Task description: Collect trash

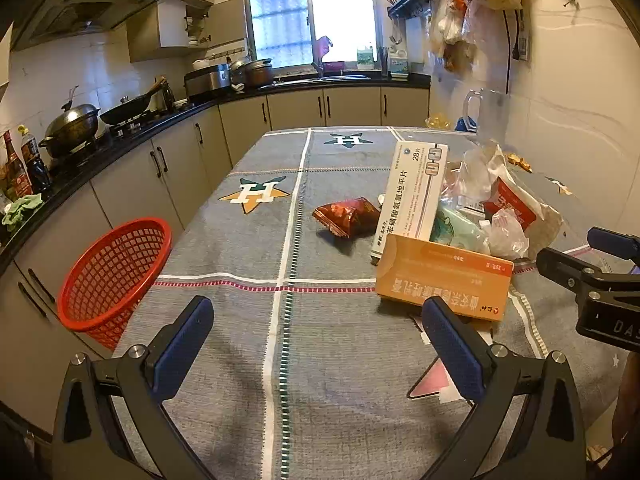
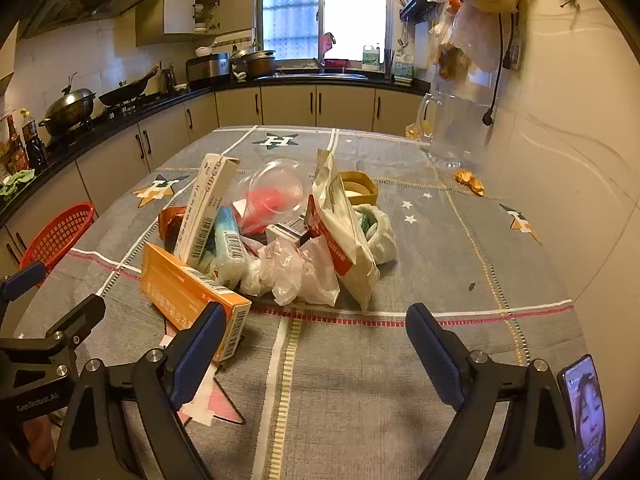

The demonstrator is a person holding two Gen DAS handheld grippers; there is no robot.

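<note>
Orange cardboard medicine box (image 1: 442, 276), light and stiff: grip its long flat sides. Left gripper (image 1: 318, 344) and right gripper (image 2: 316, 354) both spread apart, empty.

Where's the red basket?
The red basket hangs off the table's left edge in the left wrist view, beside the cabinets, left of the trash pile.

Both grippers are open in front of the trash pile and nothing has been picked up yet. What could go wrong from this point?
1. The tall white box leans against the pile; pulling the orange box from its base may topple it.
2. The red basket sits at the table's left edge, seemingly overhanging; a dropped item or bump might tip it off.
3. The phone lies near the right gripper and could get knocked.
</note>
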